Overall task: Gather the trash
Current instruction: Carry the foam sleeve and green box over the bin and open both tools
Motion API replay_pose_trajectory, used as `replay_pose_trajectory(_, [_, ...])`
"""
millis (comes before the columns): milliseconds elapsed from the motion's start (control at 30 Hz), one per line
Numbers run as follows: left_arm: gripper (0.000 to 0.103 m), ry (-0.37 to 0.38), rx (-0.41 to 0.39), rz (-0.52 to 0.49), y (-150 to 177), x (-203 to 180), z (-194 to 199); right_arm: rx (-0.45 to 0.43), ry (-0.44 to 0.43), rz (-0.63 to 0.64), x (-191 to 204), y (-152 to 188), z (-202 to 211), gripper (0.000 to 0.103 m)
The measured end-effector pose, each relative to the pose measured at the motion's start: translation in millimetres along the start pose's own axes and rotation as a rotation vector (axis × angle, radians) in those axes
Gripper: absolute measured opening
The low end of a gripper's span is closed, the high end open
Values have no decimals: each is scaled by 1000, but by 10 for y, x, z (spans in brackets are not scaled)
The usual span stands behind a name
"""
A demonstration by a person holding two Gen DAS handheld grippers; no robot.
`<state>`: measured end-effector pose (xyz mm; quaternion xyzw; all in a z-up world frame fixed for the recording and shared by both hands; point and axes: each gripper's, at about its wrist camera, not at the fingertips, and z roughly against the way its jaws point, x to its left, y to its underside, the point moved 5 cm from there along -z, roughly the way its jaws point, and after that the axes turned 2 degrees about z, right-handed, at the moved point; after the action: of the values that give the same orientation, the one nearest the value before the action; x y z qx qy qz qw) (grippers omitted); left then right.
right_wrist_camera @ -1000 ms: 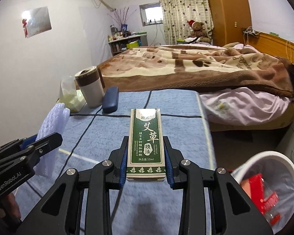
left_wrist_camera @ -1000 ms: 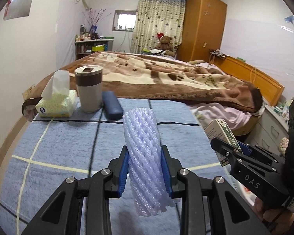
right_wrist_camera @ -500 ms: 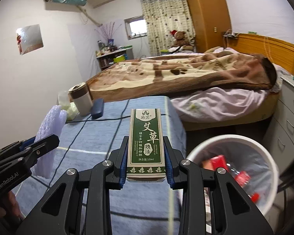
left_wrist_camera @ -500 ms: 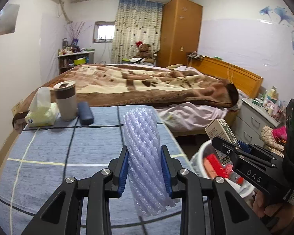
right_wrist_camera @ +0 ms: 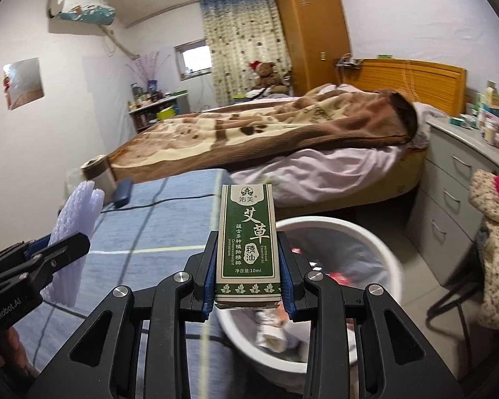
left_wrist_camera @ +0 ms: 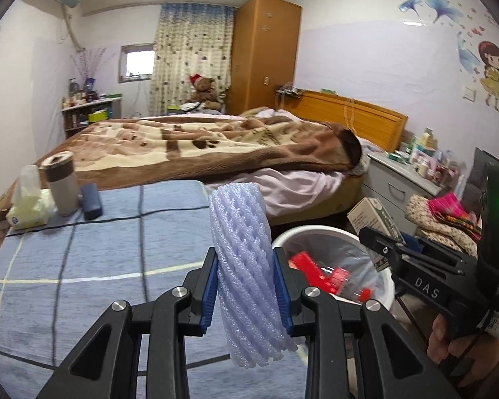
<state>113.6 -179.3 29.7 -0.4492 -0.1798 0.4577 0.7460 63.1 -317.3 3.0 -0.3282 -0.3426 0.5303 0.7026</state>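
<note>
My left gripper (left_wrist_camera: 246, 286) is shut on a pale purple foam net sleeve (left_wrist_camera: 243, 266) and holds it upright over the right edge of the blue table cloth (left_wrist_camera: 83, 259). My right gripper (right_wrist_camera: 248, 272) is shut on a green and white carton (right_wrist_camera: 248, 242) and holds it above the near rim of the white trash bin (right_wrist_camera: 376, 242). The bin also shows in the left wrist view (left_wrist_camera: 319, 232), lined with a clear bag and holding red wrappers (left_wrist_camera: 319, 272). The right gripper with its carton (left_wrist_camera: 369, 212) shows in the left wrist view beyond the bin.
At the table's far left stand a tissue pack (left_wrist_camera: 26, 206), a white and brown tumbler (left_wrist_camera: 61, 183) and a dark blue case (left_wrist_camera: 91, 196). A bed with a brown blanket (left_wrist_camera: 199, 143) lies behind. A grey drawer unit (right_wrist_camera: 455, 199) and a clothes-covered chair (right_wrist_camera: 492, 246) stand right of the bin.
Both grippers have swung right, off the table toward the bin. The bin has come into fuller view, now under the right gripper. Both holds are unchanged.
</note>
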Motion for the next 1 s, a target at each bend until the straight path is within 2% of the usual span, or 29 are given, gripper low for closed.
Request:
replay_pose_trajectory(267, [31, 74, 61, -44, 126, -441, -319, 35, 84, -56, -468, 121, -12, 33])
replay_pose_trajectory(467, [31, 111, 115, -63, 251, -672, -570, 78, 94, -56, -610, 208, -67, 33])
replay_pose_trajectory(833, [32, 131, 170, -78, 364, -932, -892, 171, 106, -24, -769, 356, -246, 33])
replay_pose_trajectory(1000, [36, 128, 169, -86, 349, -981, -952, 165, 118, 3, -812, 327, -283, 33])
